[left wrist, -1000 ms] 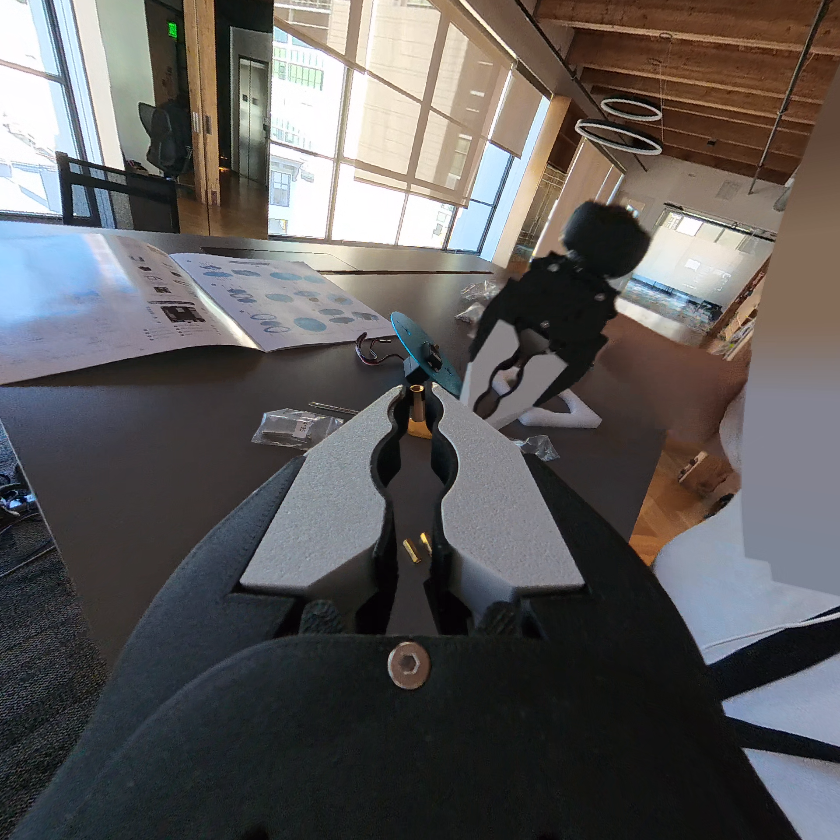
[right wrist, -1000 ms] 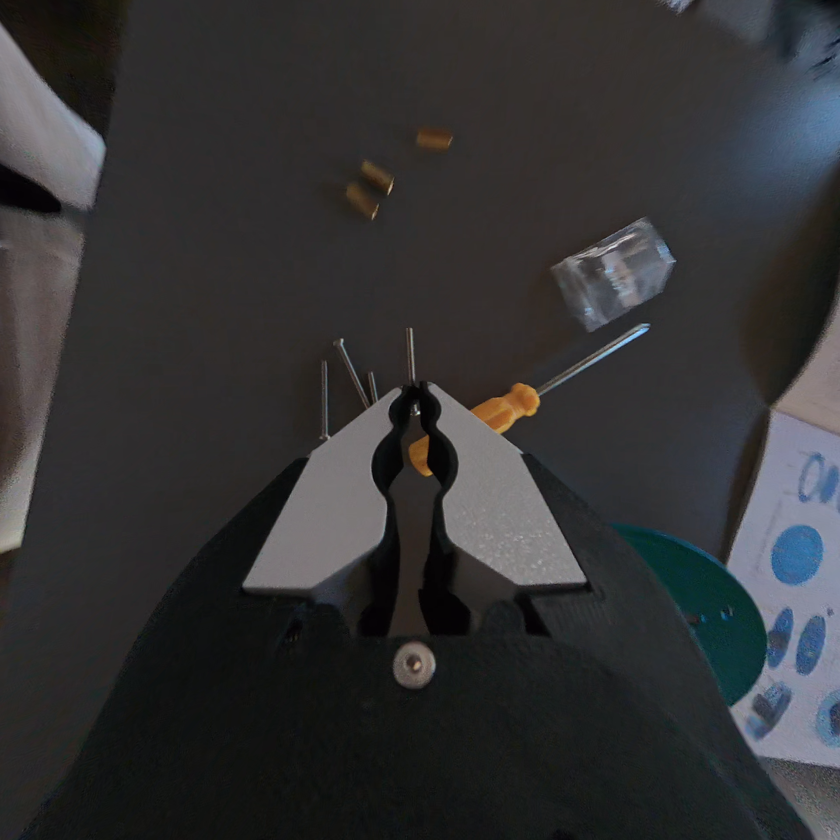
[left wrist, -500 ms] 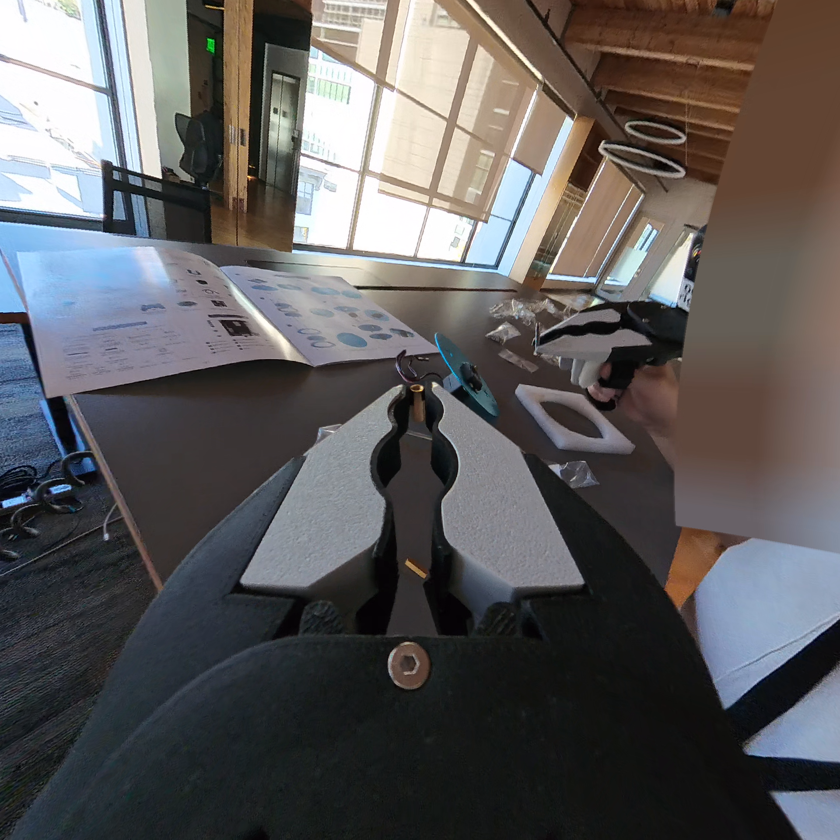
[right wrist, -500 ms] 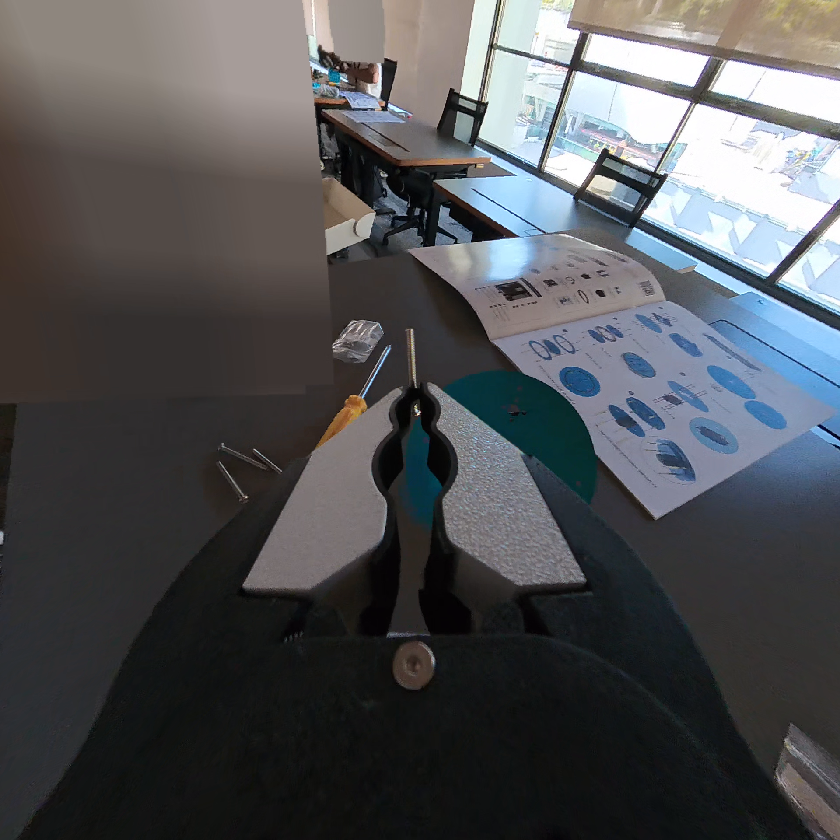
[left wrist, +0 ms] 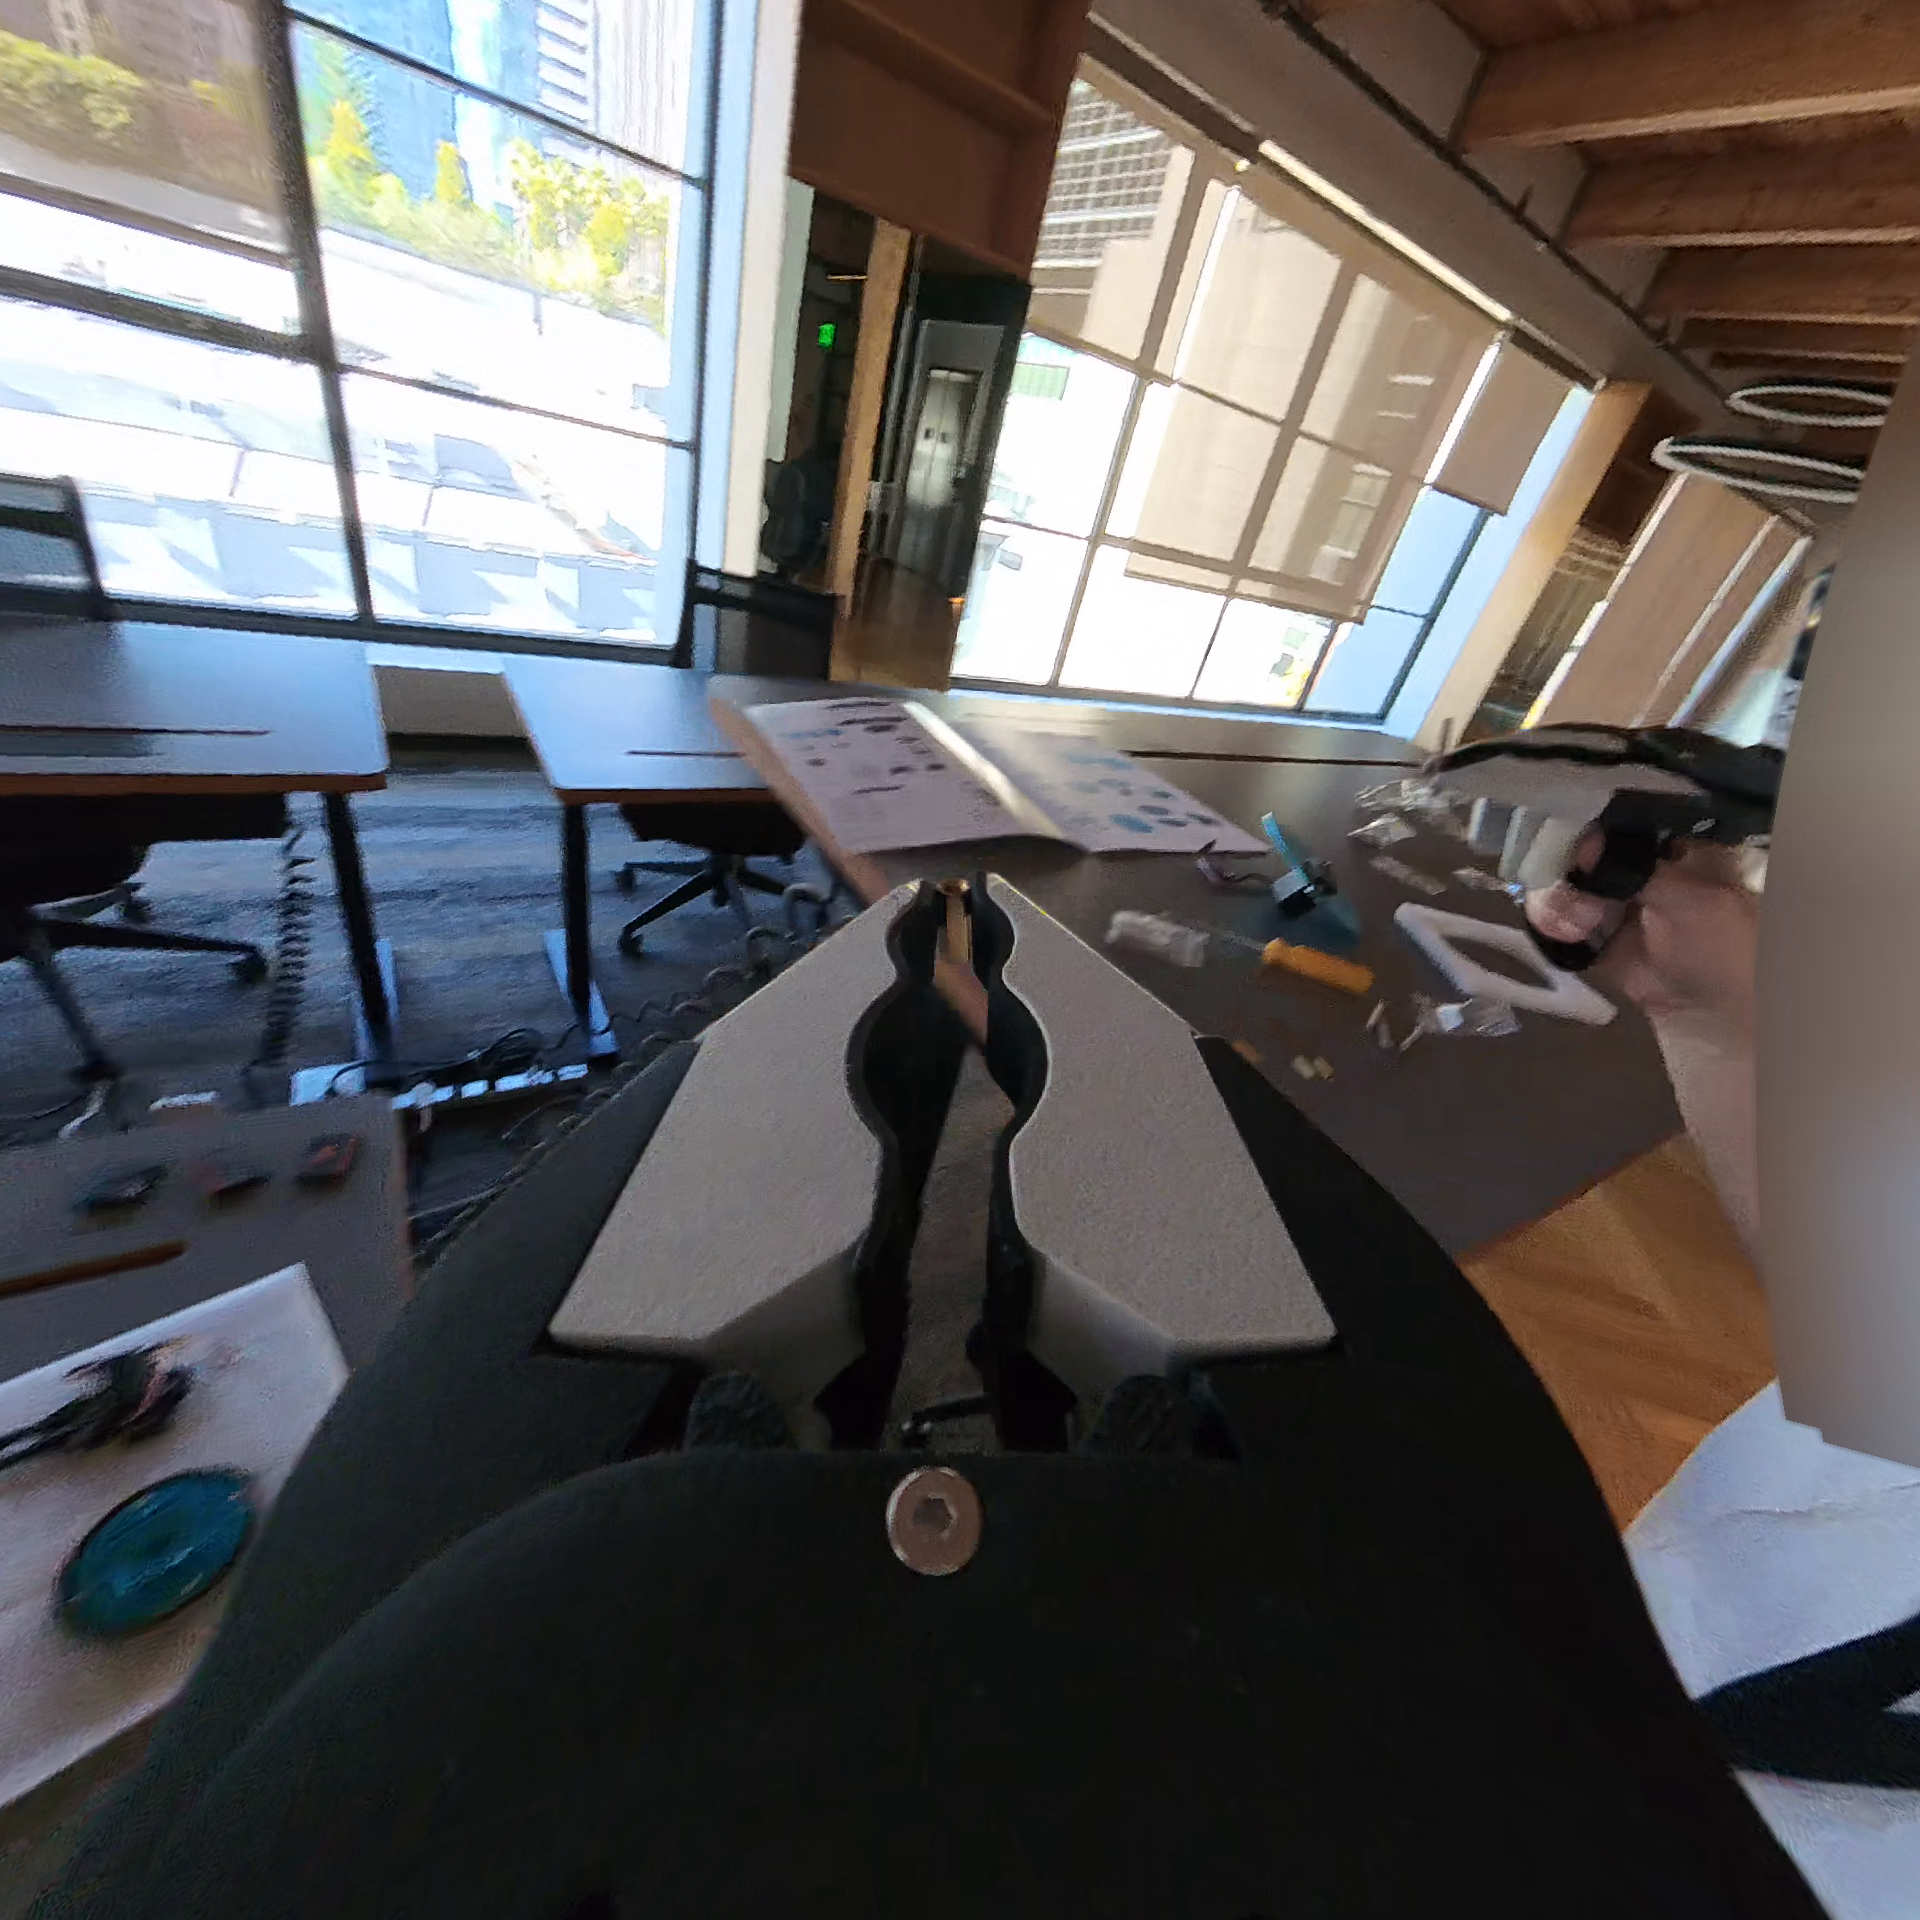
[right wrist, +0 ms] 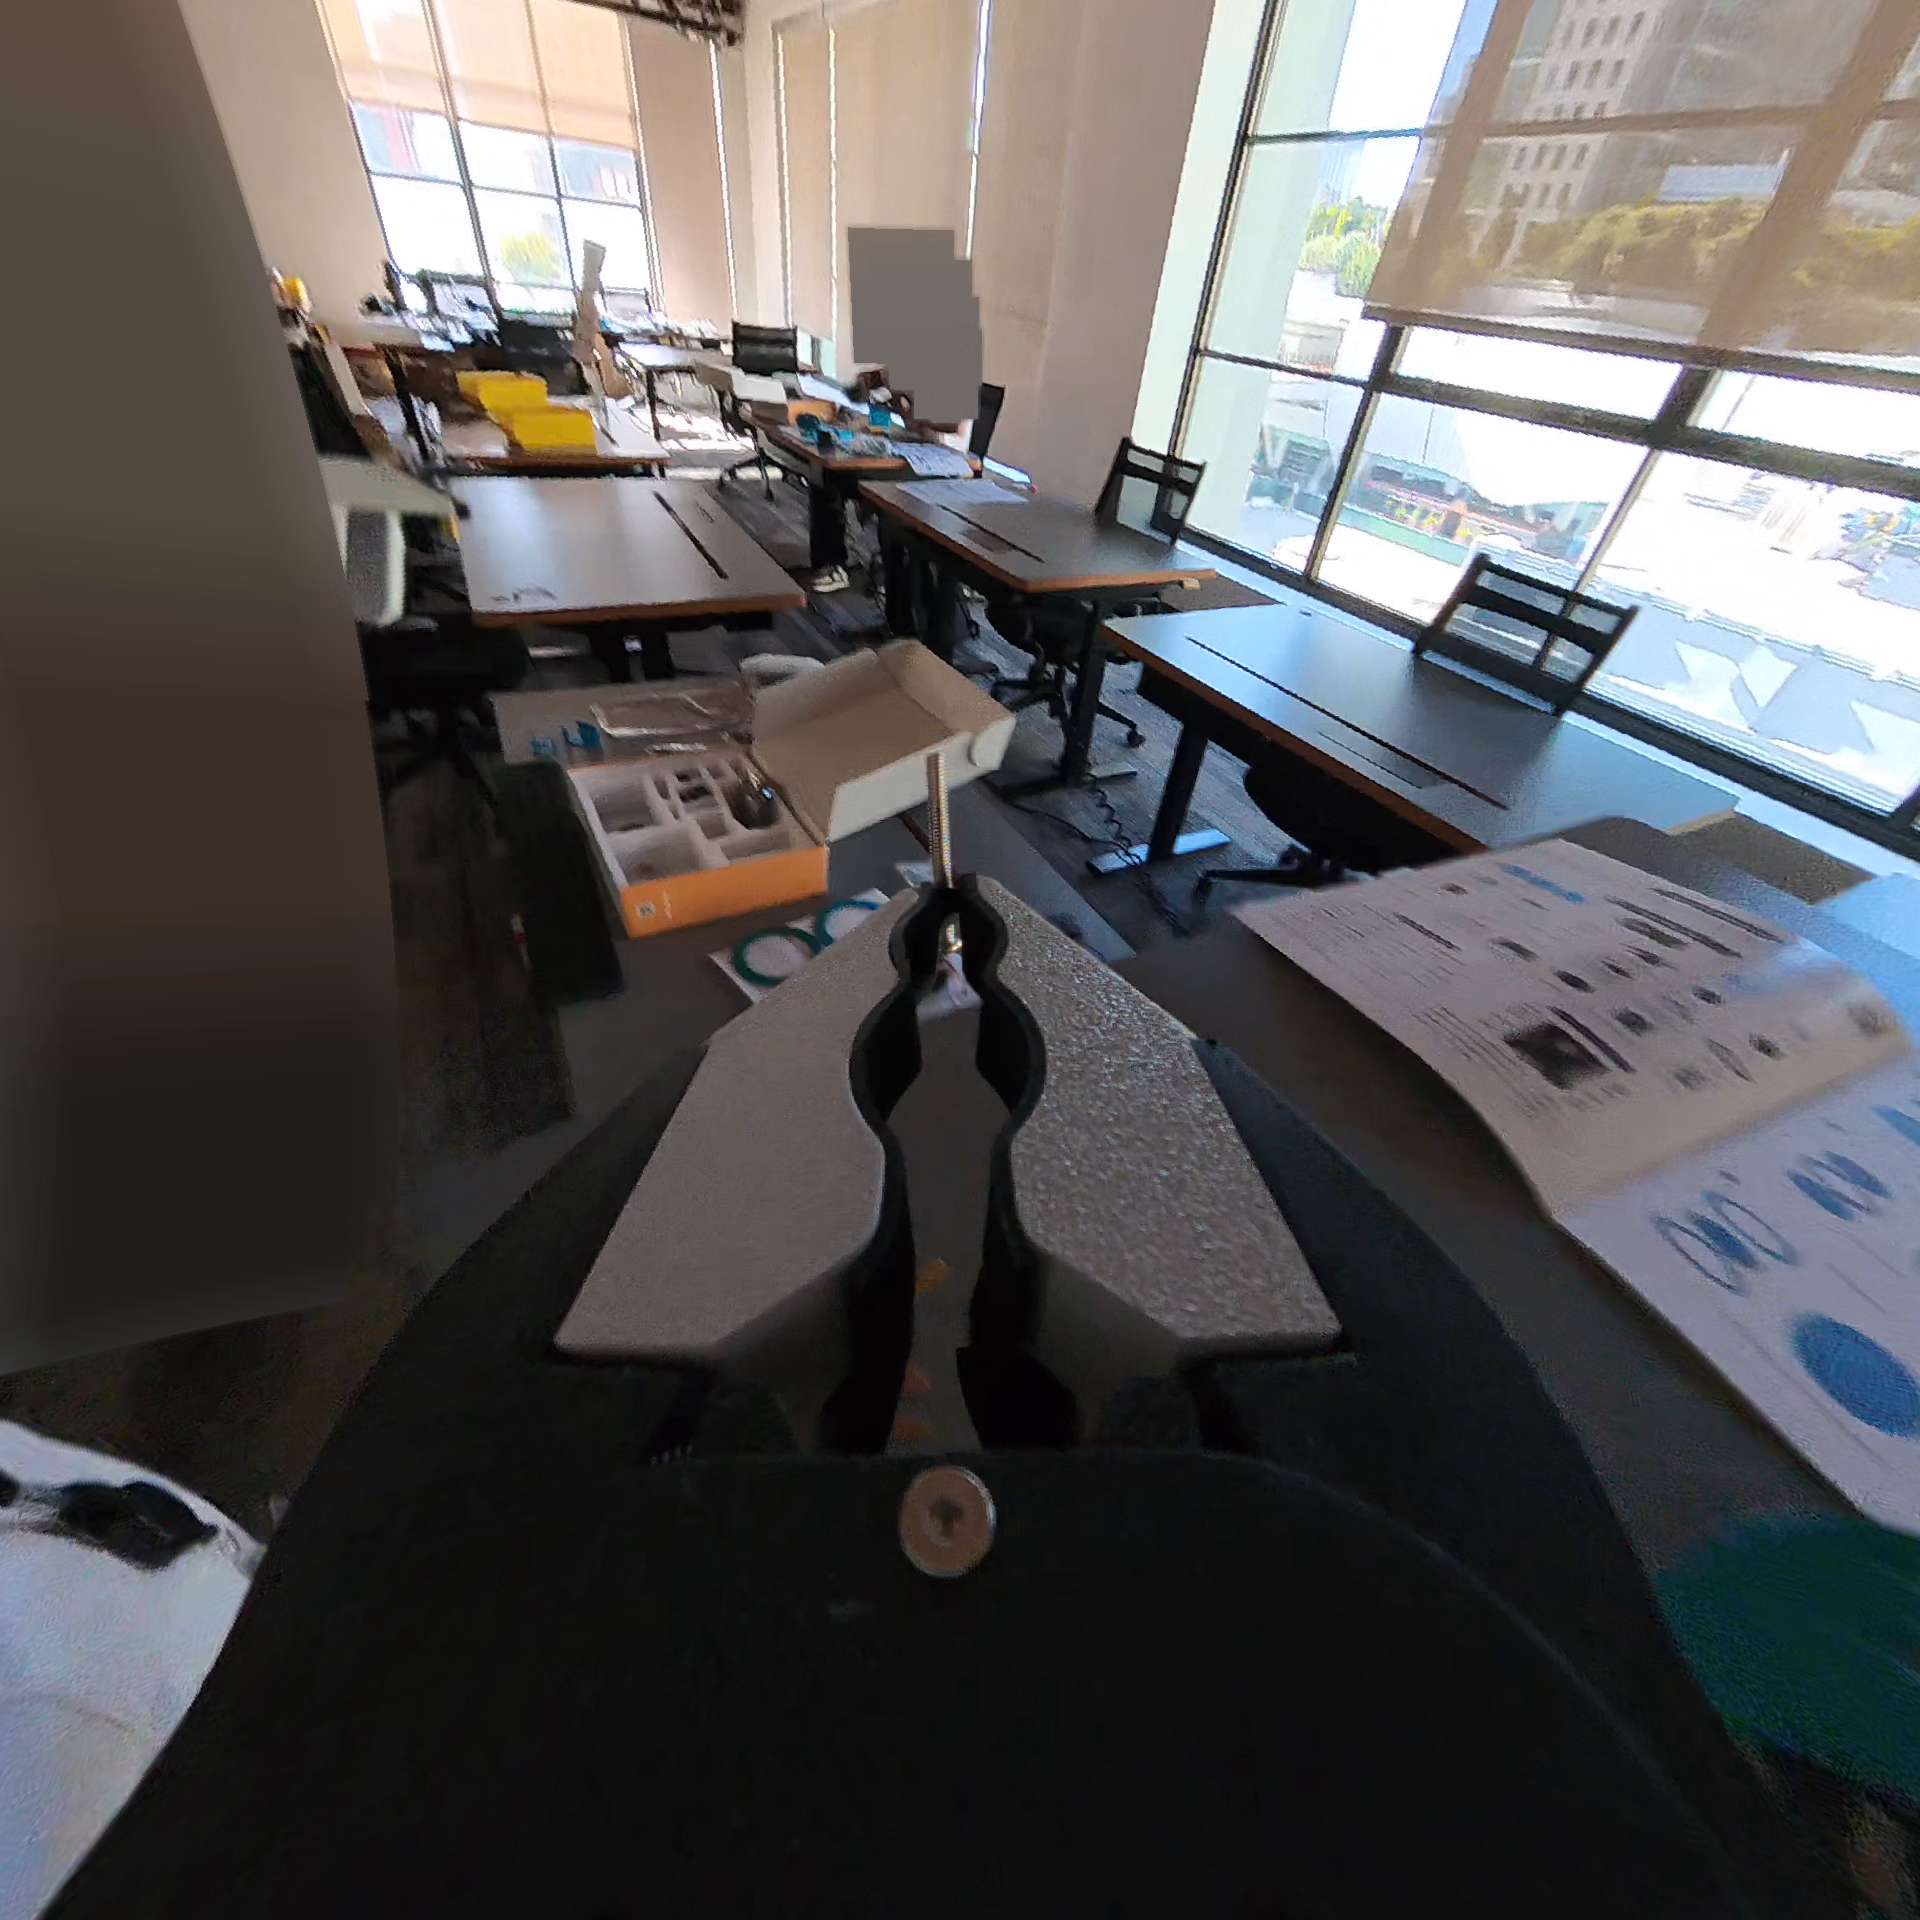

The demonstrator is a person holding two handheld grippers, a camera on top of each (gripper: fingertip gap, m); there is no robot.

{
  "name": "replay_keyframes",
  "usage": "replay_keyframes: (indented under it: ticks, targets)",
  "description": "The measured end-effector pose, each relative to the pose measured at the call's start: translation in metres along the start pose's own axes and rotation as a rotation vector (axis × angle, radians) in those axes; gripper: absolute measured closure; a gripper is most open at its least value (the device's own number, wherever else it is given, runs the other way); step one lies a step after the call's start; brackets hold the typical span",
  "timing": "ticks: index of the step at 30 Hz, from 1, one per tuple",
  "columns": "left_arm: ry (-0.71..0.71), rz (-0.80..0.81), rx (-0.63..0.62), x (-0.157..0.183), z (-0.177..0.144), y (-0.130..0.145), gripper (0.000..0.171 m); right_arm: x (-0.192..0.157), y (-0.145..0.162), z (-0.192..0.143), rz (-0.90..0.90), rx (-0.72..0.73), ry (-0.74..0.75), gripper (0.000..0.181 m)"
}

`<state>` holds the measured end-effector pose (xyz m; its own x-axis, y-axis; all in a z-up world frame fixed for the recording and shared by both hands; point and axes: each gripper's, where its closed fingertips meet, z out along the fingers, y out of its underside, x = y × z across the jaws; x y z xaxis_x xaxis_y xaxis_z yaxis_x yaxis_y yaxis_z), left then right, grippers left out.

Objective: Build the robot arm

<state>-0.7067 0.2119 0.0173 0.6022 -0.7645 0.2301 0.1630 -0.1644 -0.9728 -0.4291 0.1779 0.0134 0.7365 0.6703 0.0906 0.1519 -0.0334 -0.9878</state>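
Brass standoff [left wrist: 952,902], what looks like a small threaded spacer, sits pinched at the tips of my left gripper [left wrist: 953,891], lifted off the dark table [left wrist: 1455,1122]. My right gripper [right wrist: 948,891] is clamped on a long silver screw [right wrist: 938,821] pointing forward, above the open instruction booklet [right wrist: 1621,1049]. An orange screwdriver [left wrist: 1314,964] lies near the white foam frame [left wrist: 1507,971].

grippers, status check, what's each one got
Left gripper shut on brass spacer. Right gripper shut on long screw. Both lifted off table.
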Motion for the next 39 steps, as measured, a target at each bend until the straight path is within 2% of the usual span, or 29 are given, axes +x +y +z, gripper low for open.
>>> replay_keyframes:
  ticks: [2, 6, 9, 11, 14, 18, 22, 24, 26, 29, 33, 37, 38, 39]
  targets:
    - [-0.031, -0.015, -0.058, -0.040, -0.041, 0.013, 0.167, -0.046, -0.013, 0.041, 0.038, 0.038, -0.036, 0.179]
    - [-0.027, -0.138, -0.251, -0.124, -0.103, 0.069, 0.167, -0.143, -0.013, 0.142, 0.080, 0.003, -0.080, 0.179]
    - [-0.076, -0.212, -0.362, -0.194, -0.130, 0.116, 0.167, -0.208, 0.002, 0.223, 0.166, -0.056, -0.174, 0.179]
    - [-0.084, -0.264, -0.408, -0.237, -0.132, 0.148, 0.167, -0.220, 0.026, 0.279, 0.228, -0.097, -0.164, 0.180]
    - [-0.104, -0.344, -0.490, -0.306, -0.114, 0.209, 0.167, -0.206, 0.098, 0.360, 0.305, -0.178, -0.068, 0.179]
    - [-0.155, -0.530, -0.609, -0.393, -0.070, 0.315, 0.167, -0.173, 0.245, 0.453, 0.444, -0.353, 0.017, 0.179]
    - [-0.242, -0.712, -0.708, -0.460, -0.032, 0.413, 0.167, -0.135, 0.389, 0.524, 0.586, -0.524, 0.123, 0.179]
    - [-0.274, -0.748, -0.798, -0.482, -0.018, 0.453, 0.167, -0.127, 0.445, 0.548, 0.658, -0.616, 0.175, 0.179]
    - [-0.319, -0.747, -0.877, -0.500, -0.010, 0.487, 0.166, -0.123, 0.486, 0.564, 0.686, -0.703, 0.224, 0.178]
    - [-0.359, -0.761, -0.926, -0.514, -0.005, 0.517, 0.166, -0.123, 0.519, 0.574, 0.702, -0.779, 0.282, 0.178]
    - [-0.346, -0.689, -1.009, -0.523, -0.006, 0.533, 0.167, -0.128, 0.542, 0.577, 0.700, -0.840, 0.309, 0.178]
    - [-0.306, -0.743, -1.064, -0.523, -0.005, 0.532, 0.165, -0.130, 0.559, 0.572, 0.662, -0.872, 0.347, 0.176]
    - [-0.270, -0.766, -1.064, -0.520, -0.004, 0.529, 0.151, -0.129, 0.557, 0.572, 0.656, -0.853, 0.354, 0.172]
    - [-0.247, -0.792, -1.055, -0.518, -0.005, 0.522, 0.138, -0.128, 0.554, 0.573, 0.656, -0.832, 0.357, 0.157]
